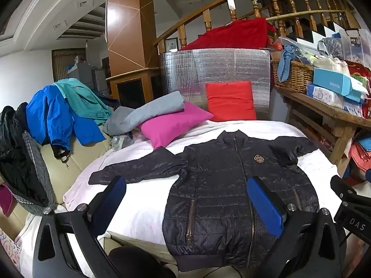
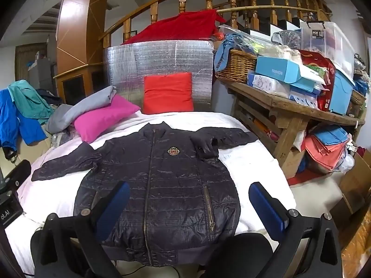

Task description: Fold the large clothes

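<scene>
A dark navy quilted jacket (image 1: 222,192) lies front up and zipped on a white bed cover (image 1: 143,208). Its left sleeve (image 1: 139,166) stretches out to the left; its right sleeve (image 1: 289,148) is bent back toward the chest. My left gripper (image 1: 185,199) is open and empty, held above the jacket's lower left side. In the right wrist view the jacket (image 2: 162,185) fills the middle, and my right gripper (image 2: 189,206) is open and empty above its hem. The other gripper shows at the left edge (image 2: 11,199).
A pink pillow (image 1: 171,122), a grey folded garment (image 1: 148,111) and a red cushion (image 1: 229,99) lie at the head of the bed. Blue and teal jackets (image 1: 60,113) hang at left. A cluttered wooden table (image 2: 289,108) stands at right.
</scene>
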Tool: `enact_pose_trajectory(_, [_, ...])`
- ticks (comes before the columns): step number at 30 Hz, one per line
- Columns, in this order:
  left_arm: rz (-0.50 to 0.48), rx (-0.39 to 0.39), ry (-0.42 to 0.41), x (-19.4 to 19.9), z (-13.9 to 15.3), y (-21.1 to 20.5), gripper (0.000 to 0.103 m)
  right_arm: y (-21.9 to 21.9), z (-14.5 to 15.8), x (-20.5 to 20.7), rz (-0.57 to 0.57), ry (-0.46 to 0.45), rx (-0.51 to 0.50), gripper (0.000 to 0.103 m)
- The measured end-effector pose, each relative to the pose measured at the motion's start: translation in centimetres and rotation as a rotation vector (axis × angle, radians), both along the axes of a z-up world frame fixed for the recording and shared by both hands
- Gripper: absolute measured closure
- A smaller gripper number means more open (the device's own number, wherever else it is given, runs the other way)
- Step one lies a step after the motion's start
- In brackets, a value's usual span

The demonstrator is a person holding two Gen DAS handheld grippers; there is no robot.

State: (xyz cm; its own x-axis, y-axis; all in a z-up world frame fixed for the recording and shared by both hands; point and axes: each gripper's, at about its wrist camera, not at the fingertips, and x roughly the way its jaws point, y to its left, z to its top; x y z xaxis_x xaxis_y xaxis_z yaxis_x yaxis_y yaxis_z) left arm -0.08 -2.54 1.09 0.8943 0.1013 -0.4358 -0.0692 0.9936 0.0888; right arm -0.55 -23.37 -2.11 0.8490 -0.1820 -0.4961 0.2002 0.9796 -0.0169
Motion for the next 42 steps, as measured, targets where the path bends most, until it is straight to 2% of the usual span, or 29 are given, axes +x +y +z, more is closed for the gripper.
enact_pose_trajectory(42, [0.005,0.001,0.047,2.2,-2.0,0.0,0.0,0.6,-0.6,0.6,0.016,-0.013,-0.022,0.0])
